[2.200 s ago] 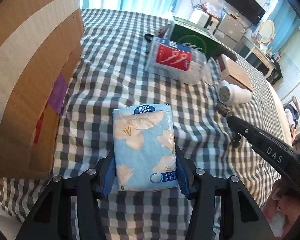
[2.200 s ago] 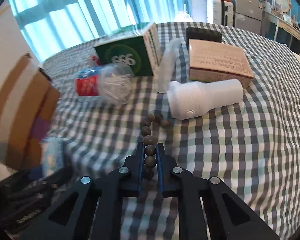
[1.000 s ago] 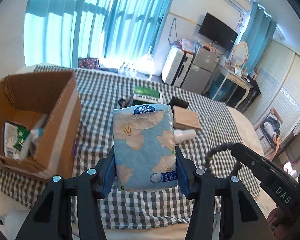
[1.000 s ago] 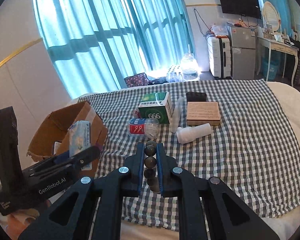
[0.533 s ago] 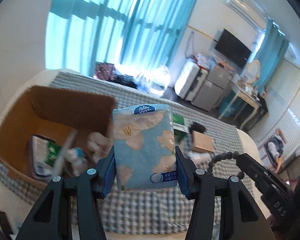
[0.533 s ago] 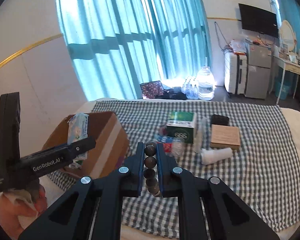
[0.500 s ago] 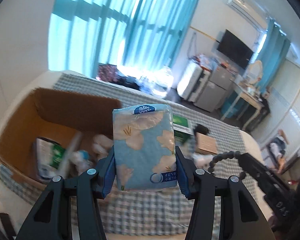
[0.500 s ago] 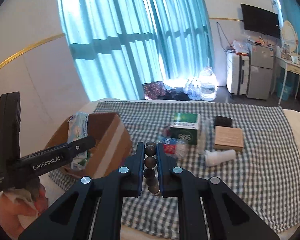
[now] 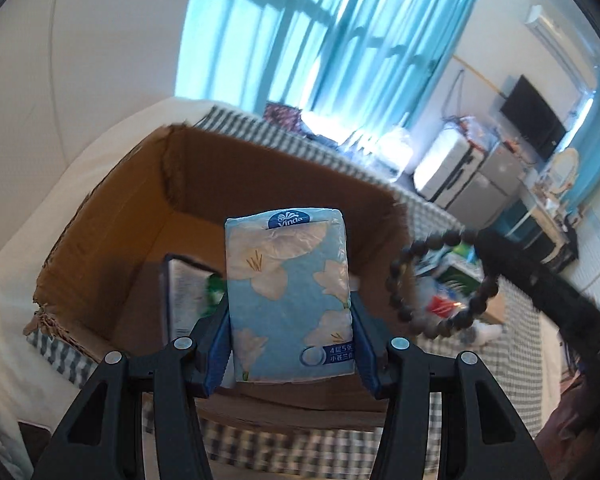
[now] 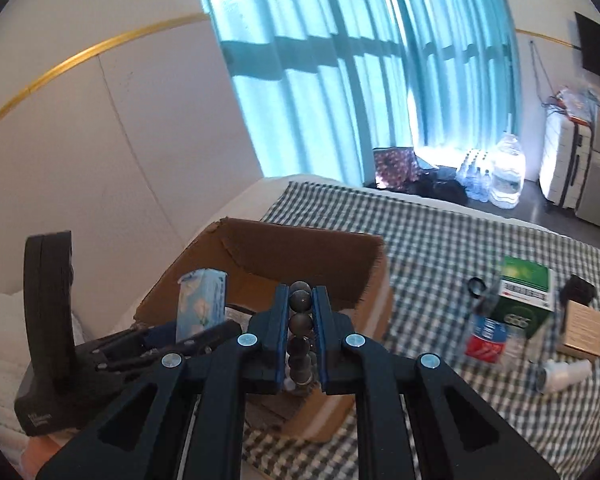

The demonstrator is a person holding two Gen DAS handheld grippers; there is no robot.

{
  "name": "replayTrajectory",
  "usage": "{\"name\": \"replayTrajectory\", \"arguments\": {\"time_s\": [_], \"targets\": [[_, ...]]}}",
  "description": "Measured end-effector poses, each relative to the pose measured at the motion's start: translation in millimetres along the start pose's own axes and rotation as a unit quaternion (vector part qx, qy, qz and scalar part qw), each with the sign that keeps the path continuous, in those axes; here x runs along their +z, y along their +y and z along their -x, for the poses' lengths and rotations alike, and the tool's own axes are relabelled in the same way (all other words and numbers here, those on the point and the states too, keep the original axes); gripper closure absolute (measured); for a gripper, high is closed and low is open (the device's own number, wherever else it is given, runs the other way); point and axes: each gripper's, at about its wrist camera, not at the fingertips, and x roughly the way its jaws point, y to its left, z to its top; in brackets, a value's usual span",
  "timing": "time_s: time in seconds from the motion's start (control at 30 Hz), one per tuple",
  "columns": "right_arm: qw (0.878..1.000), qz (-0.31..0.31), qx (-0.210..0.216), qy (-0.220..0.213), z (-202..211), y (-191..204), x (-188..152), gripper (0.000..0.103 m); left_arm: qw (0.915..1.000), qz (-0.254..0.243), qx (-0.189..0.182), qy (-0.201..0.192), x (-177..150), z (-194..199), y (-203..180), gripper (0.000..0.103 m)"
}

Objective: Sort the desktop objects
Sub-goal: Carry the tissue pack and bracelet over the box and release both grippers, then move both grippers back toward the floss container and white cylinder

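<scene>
Gripping a pale blue tissue pack (image 9: pixel 290 300) printed with cream flowers, the left gripper (image 9: pixel 290 344) has its blue-padded jaws clamped on the pack's two long sides; the pack stands upright between them, logo end farthest from the camera, held above the open cardboard box (image 9: pixel 112 248); inside the box, below and left of the pack, lies a flat printed packet (image 9: pixel 182 288) with some green on it, partly hidden and blurred; the right gripper (image 10: pixel 302 320) has its jaws drawn together on a string of dark round beads (image 10: pixel 300 322), a bracelet, whose beads stack in a line between the pads; in the left wrist view the same bracelet (image 9: pixel 440 280) hangs as an open loop just right of the box's right wall; in the right wrist view the pinched beads sit over the box (image 10: pixel 300 248), near its front right side, with the tissue pack (image 10: pixel 200 304) to their left, also over the box; the box rests at the left end of a black-and-white checked cloth (image 10: pixel 420 240); on the cloth, well to the right of the box, sit a green carton (image 10: pixel 522 296), a clear container with a red label (image 10: pixel 486 340), a flat brown box (image 10: pixel 582 328), a small black object (image 10: pixel 578 288) and a white cylinder (image 10: pixel 564 374) lying on its side; teal curtains (image 10: pixel 340 60) hang behind the box.
</scene>
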Motion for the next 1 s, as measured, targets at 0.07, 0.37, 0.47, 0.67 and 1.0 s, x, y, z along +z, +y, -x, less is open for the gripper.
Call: {"name": "replayTrajectory", "arguments": {"time_s": [0.07, 0.37, 0.47, 0.67, 1.0], "targets": [[1.000, 0.001, 0.005, 0.010, -17, 2, 1, 0.091, 0.9999, 0.006, 0.008, 0.010, -2, -12, 10, 0.049], [0.999, -0.020, -0.036, -0.020, -18, -14, -2, 0.039, 0.9983, 0.003, 0.024, 0.053, -14, -34, 12, 0.011], [0.997, -0.036, -0.067, -0.031, 3, -32, -5, 0.039, 0.9981, 0.014, 0.025, 0.055, -16, -30, 4, 0.009], [0.982, -0.032, -0.176, -0.055, 72, -67, -22, 0.024, 0.9994, -0.008, 0.006, 0.034, -21, -4, -46, 0.003], [0.955, -0.070, -0.266, -0.113, 211, -130, -75, 0.013, 0.9963, -0.077, -0.036, -0.007, -63, 30, -159, 0.000]]}}
